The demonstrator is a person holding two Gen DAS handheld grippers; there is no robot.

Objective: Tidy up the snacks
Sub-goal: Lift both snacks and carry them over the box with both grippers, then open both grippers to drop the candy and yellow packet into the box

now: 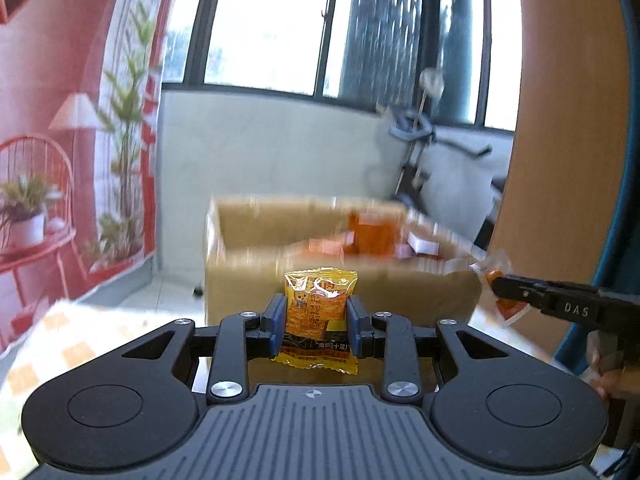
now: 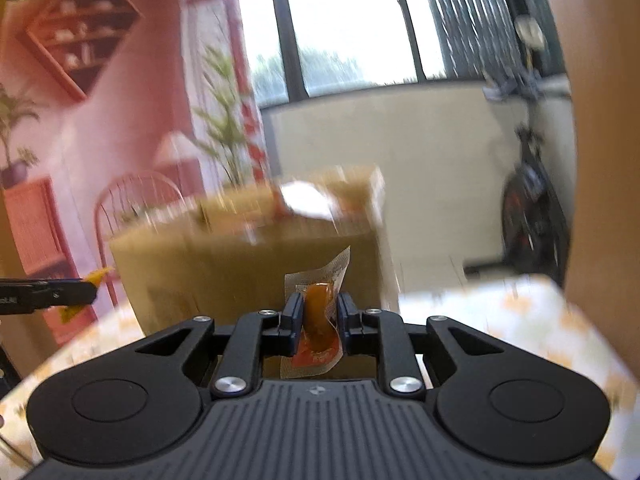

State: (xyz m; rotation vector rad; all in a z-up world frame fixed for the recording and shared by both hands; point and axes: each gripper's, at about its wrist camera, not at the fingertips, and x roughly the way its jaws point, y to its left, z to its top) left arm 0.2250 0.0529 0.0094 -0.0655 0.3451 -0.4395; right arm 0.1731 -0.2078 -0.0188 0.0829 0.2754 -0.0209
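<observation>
The left tool (image 1: 316, 316) pinches a yellow snack packet (image 1: 320, 312) across its middle, held upright in the air in front of the open cardboard box (image 1: 256, 284) on the checked table (image 1: 60, 332). To the right, the right tool (image 2: 318, 314) is clamped on a clear pouch with an orange filling (image 2: 318, 320), also held up before the box. Both look light, soft and crinkly, probably slick film, so a mid-body grip seems safer than the thin sealed edges.
</observation>
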